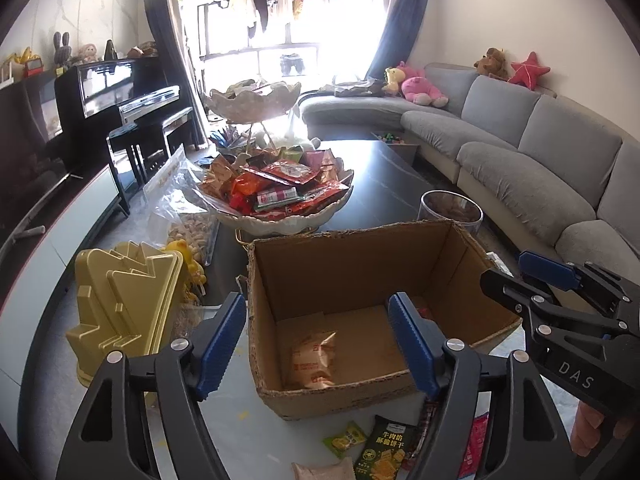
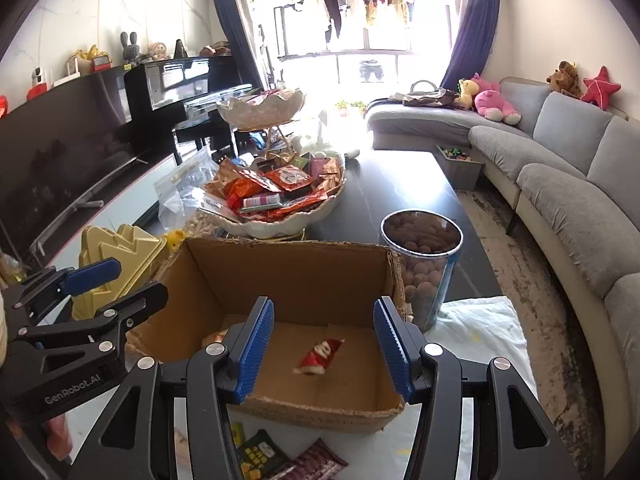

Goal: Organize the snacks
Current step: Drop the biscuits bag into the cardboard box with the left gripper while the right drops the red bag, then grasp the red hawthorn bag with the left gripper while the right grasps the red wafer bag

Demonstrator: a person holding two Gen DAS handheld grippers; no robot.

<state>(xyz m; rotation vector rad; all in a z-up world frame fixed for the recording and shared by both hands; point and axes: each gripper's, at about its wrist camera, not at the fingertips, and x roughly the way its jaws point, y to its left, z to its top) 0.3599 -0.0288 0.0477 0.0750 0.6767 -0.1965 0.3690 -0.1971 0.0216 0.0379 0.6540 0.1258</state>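
Observation:
An open cardboard box [image 1: 360,264] stands on the white table right in front of both grippers. My left gripper [image 1: 316,300] hangs open over the box's near left part; a beige snack packet [image 1: 314,360] lies on the box floor below it, clear of the pads. My right gripper [image 2: 323,304] is open over the same box [image 2: 288,272], with a blurred red-and-white packet [image 2: 320,354] beneath its jaws, untouched. Each gripper shows at the edge of the other's view. Loose packets lie before the box: a small green one [image 1: 345,438] and a dark green one [image 1: 384,452].
A tiered shell-shaped dish [image 1: 280,220] heaped with snacks stands behind the box. A gold tree-shaped box [image 1: 128,304] and a bag of nuts [image 1: 188,228] are on the left, a clear jar of nuts [image 2: 424,264] on the right. A grey sofa [image 1: 540,152] curves along the right.

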